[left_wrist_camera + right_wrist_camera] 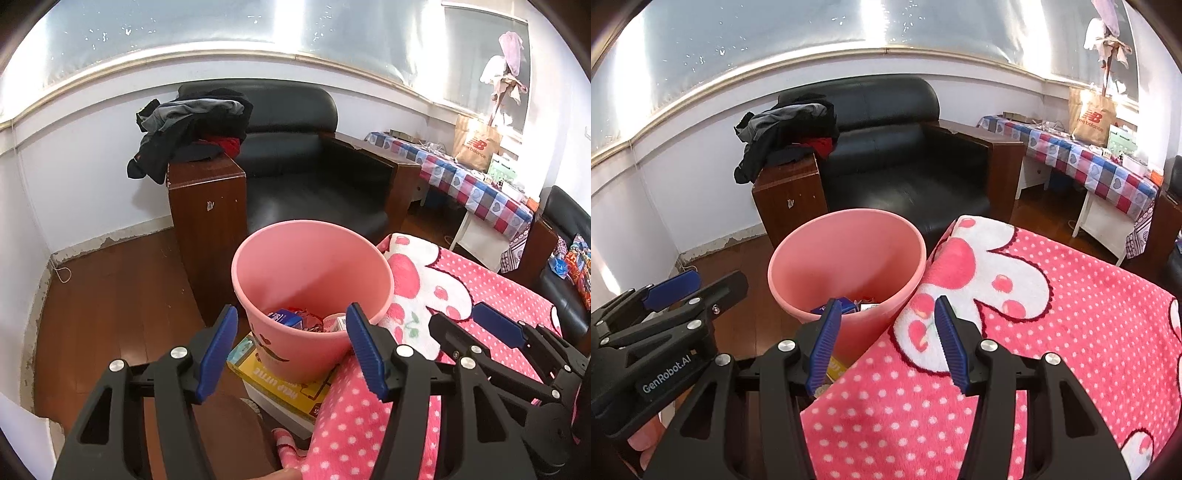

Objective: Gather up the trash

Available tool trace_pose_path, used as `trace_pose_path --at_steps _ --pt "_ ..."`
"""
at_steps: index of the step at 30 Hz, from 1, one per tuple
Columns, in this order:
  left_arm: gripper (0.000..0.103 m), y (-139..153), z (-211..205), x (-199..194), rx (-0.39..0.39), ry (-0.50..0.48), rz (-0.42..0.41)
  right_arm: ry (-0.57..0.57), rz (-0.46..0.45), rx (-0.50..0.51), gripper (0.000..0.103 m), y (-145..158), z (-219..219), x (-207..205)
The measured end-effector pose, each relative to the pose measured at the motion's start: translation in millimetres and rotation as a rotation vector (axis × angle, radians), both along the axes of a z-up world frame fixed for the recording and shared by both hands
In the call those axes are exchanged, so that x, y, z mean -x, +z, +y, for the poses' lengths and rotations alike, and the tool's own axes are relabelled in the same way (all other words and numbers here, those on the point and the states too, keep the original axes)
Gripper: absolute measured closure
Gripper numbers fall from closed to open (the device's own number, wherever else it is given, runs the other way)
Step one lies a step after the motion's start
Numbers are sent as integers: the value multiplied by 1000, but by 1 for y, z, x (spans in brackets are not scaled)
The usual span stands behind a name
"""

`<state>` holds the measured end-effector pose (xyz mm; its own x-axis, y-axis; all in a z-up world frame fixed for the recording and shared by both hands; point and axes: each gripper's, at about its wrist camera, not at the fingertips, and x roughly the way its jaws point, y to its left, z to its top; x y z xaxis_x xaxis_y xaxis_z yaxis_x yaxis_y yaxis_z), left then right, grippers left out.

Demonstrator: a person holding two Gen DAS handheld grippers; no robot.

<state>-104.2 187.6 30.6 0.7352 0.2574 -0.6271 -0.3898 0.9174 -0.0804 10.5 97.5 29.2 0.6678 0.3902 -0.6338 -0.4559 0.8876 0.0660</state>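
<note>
A smooth pink plastic bin [312,291], round and tapered, holds small cartons [286,317] and stands on a yellow box [284,384] just beside the fleecy polka-dot blanket's [1052,332] edge. Left gripper [291,350] and right gripper [886,343] hover released, grasping nothing; bare wooden floor [110,295] lies alongside.

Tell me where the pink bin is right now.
In both wrist views the pink bin sits centre, on a yellow box, against the polka-dot blanket's left edge, before the black armchair.

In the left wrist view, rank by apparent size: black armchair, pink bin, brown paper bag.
1. black armchair
2. pink bin, though nearness inflates it
3. brown paper bag, far away
</note>
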Motion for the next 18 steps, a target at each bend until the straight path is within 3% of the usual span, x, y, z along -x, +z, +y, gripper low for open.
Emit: trace_pose_path --at_steps 18 --pt "45 -2 -7 11 -8 -6 3 -11 -8 2 50 -3 -3 10"
